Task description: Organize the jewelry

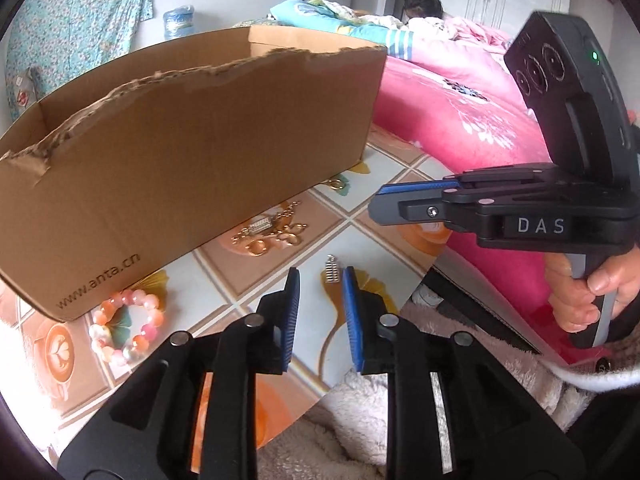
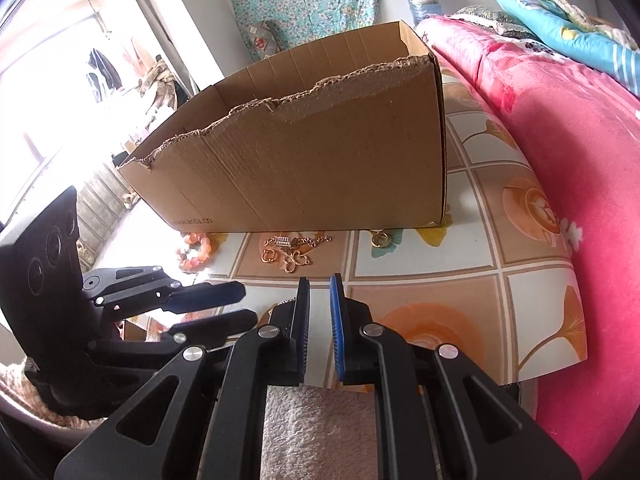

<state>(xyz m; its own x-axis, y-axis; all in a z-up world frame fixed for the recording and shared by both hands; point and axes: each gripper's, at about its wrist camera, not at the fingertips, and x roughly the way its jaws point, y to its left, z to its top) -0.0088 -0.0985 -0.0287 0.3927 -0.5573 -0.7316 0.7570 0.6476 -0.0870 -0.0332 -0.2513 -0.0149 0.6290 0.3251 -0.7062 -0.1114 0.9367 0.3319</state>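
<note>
A torn cardboard box [image 1: 192,148] stands on the patterned tabletop [image 1: 384,200]; it also shows in the right wrist view [image 2: 320,160]. In front of it lie a pink bead bracelet [image 1: 128,328] [image 2: 198,254], a pile of gold chains and rings [image 1: 272,234] [image 2: 294,250], a gold ring [image 1: 338,184] [image 2: 379,239] and a small silver spring-like piece [image 1: 330,269]. My left gripper [image 1: 321,276] is open and empty, just short of the silver piece; it shows in the right wrist view [image 2: 236,304]. My right gripper [image 2: 319,282] is slightly open and empty above the table's near edge, and shows in the left wrist view [image 1: 376,200].
A bed with a pink floral quilt [image 2: 560,140] borders the table on the right. A fluffy beige cloth [image 2: 316,432] lies below the table's near edge. A water jug [image 1: 178,20] and a floral curtain [image 1: 80,28] stand behind the box.
</note>
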